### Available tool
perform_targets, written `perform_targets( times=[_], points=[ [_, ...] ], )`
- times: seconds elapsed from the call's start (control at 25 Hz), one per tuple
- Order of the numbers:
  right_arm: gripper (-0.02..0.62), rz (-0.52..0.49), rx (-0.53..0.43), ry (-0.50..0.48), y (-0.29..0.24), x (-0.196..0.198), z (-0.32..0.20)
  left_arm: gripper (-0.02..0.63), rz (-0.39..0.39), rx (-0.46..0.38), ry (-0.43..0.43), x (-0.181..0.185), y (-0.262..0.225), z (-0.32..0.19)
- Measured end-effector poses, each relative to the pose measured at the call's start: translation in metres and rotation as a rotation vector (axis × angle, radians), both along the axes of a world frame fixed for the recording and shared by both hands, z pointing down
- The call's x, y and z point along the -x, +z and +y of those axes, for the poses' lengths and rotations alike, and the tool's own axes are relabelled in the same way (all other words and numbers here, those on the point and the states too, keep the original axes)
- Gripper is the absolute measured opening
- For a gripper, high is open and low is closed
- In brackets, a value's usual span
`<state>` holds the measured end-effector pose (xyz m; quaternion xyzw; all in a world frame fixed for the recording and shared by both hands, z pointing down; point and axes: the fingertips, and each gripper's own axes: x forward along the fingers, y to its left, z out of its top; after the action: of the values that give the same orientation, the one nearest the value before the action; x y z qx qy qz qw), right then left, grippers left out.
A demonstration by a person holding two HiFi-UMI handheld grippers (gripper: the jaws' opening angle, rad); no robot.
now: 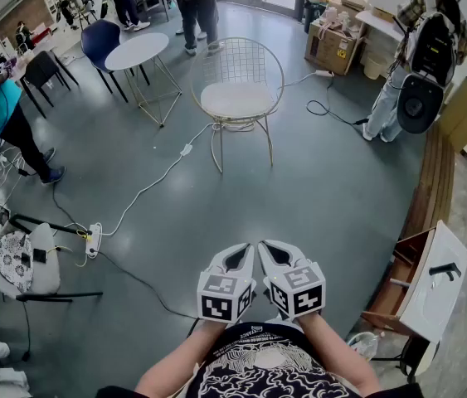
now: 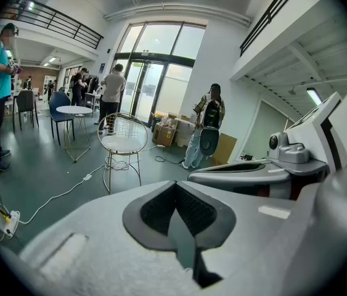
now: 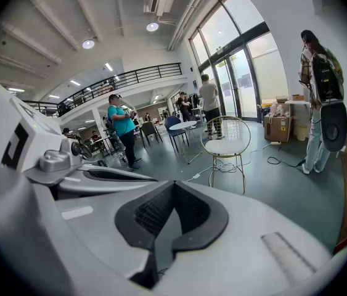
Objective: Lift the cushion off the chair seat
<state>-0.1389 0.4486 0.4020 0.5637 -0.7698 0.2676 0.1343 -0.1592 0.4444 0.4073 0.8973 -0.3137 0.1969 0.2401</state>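
While the 2 grippers are held side by side close to the body, nothing of the task has begun. Left gripper (image 1: 242, 258): jaws closed on nothing, pads meeting at the tip. Right gripper (image 1: 271, 254): the same, closed and empty as far as its own view shows. The cushion (image 1: 235, 99), white and round, lies flat on the seat of the wire chair (image 1: 242, 63), well apart from both grippers across open floor. Risks, judged from here: a white cable (image 1: 146, 191) runs over the floor from a power strip (image 1: 94, 240) to the chair legs, so the walk-in could snag a foot. Jaws left closed on arrival would only push the cushion. Whether the cushion is tied on cannot be told at this range; if so, a pull could tip the light chair.
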Motion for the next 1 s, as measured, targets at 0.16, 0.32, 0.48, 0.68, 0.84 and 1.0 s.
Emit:
perform_targets(
  times=[0.16,0.32,0.48,0.68,0.84,1.0],
  points=[
    [-0.003,0.01,0.001,0.012,0.0,0.014,-0.006,-0.011,0.009,0.0,0.015,0.013,0.0,-0.006],
    [-0.003,0.019,0.009,0.043,0.003,0.028,-0.014,-0.011,0.017,0.001,0.043,0.026,0.002,-0.015],
    [-0.003,0.015,0.015,0.072,0.003,0.045,-0.021,-0.011,0.02,0.004,0.075,0.041,0.003,-0.024],
    [-0.003,0.012,0.026,0.078,0.007,0.059,-0.029,-0.011,0.033,0.024,0.079,0.054,0.007,-0.039],
    [-0.003,0.006,0.026,0.078,0.007,0.058,-0.039,-0.011,0.047,0.047,0.067,0.055,0.01,-0.047],
    [-0.003,-0.02,0.034,0.072,0.009,0.05,-0.056,-0.009,0.041,0.061,0.05,0.049,0.012,-0.061]
  ],
)
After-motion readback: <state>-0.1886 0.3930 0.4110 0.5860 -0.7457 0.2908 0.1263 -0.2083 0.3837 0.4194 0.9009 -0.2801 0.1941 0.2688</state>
